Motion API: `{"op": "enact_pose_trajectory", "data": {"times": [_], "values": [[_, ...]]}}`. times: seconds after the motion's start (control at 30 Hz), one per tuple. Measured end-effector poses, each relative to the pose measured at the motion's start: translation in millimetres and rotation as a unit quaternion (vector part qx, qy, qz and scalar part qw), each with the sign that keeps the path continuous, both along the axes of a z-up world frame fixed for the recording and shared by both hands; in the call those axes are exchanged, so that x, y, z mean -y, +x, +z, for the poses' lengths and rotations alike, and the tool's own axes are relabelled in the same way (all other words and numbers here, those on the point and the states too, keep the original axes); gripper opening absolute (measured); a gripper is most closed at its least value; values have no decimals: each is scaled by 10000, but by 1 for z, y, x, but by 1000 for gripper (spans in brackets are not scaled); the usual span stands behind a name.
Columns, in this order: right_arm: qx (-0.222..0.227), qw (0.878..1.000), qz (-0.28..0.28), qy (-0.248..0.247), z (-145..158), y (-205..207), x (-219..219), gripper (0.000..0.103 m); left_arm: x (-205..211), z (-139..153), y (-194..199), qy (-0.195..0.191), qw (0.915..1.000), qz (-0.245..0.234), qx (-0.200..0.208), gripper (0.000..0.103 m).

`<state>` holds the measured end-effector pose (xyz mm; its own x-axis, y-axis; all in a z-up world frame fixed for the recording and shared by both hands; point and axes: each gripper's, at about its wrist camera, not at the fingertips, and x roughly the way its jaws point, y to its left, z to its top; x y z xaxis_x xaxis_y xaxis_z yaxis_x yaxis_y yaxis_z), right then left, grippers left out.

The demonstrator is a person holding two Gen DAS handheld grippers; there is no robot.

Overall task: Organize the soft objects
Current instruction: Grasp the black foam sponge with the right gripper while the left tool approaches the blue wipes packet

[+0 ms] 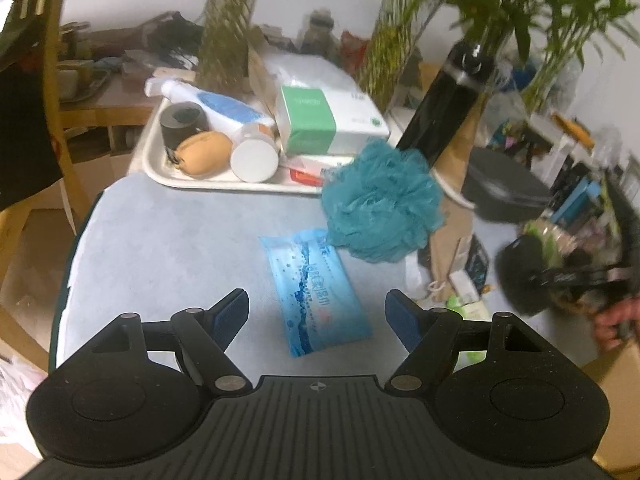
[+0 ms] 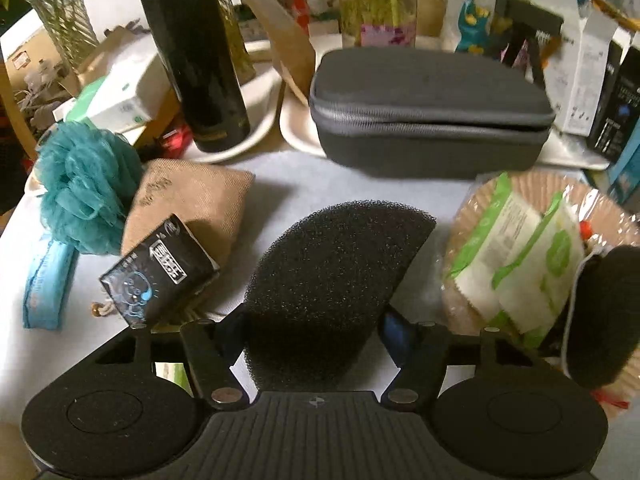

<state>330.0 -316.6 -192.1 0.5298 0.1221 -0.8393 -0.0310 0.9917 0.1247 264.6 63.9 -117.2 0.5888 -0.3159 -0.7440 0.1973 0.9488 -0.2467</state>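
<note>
My left gripper (image 1: 316, 312) hangs open over a blue wet-wipe pack (image 1: 316, 292) that lies flat on the pale table, the pack between and just beyond its fingertips. A teal mesh bath pouf (image 1: 380, 204) rests right behind the pack. In the right wrist view my right gripper (image 2: 314, 332) is shut on a black foam sponge (image 2: 336, 272), whose sides meet both pads. The pouf (image 2: 84, 188) and the blue pack (image 2: 44, 280) show at the left there. A round basket (image 2: 480, 200) at the right holds green-and-white wipe packs (image 2: 520, 248) and another black foam piece (image 2: 604, 316).
A white tray (image 1: 160, 168) behind the pack carries bottles, a tissue box and a tan sponge. A burlap pouch (image 2: 192, 204), a small black packet (image 2: 160, 268), a tall black bottle (image 2: 192, 52) and a grey zip case (image 2: 432, 112) crowd the table. A person's hand (image 1: 616, 320) shows at the right.
</note>
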Motion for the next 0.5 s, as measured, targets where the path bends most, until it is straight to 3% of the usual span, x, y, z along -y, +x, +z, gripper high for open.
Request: {"op": "enact_pose_trajectory", "data": {"times": [0.5], "values": [[600, 9980, -80, 186, 42, -19, 13, 70, 32, -60, 61, 558, 9963, -556, -354, 82]]}}
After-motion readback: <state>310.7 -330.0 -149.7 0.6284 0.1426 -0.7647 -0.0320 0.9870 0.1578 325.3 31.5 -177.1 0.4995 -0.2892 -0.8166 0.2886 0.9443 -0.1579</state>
